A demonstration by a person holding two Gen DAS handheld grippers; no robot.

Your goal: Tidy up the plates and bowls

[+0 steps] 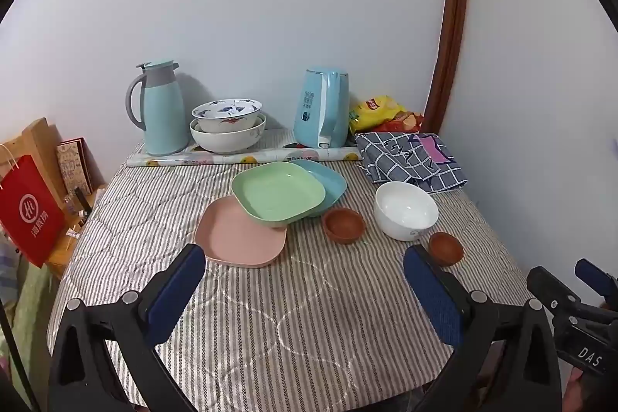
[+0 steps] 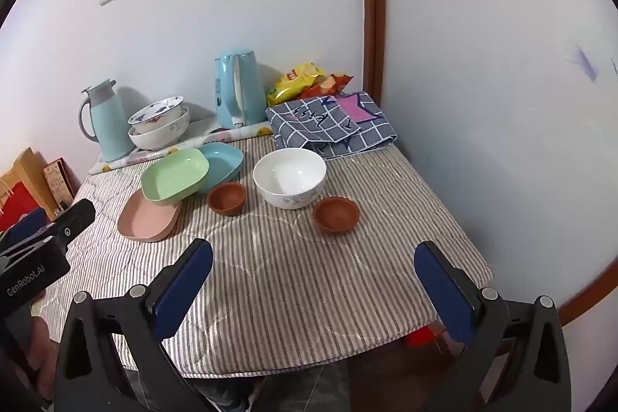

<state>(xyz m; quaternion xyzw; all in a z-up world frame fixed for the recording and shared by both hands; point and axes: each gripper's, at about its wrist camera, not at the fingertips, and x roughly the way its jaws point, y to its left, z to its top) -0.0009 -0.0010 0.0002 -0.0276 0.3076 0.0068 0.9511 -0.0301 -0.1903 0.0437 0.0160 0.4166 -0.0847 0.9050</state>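
Note:
On the striped tablecloth lie three overlapping square plates: pink in front, green on top, blue behind. A white bowl stands to their right, flanked by two small brown bowls. Two patterned bowls are nested at the back. My left gripper hovers open above the near cloth, in front of the plates. My right gripper is open too, short of the nearer brown bowl.
A teal jug, a blue kettle, a snack bag and a folded checked cloth line the back by the wall. A red bag and boxes stand left of the table. The right wall runs along the table's edge.

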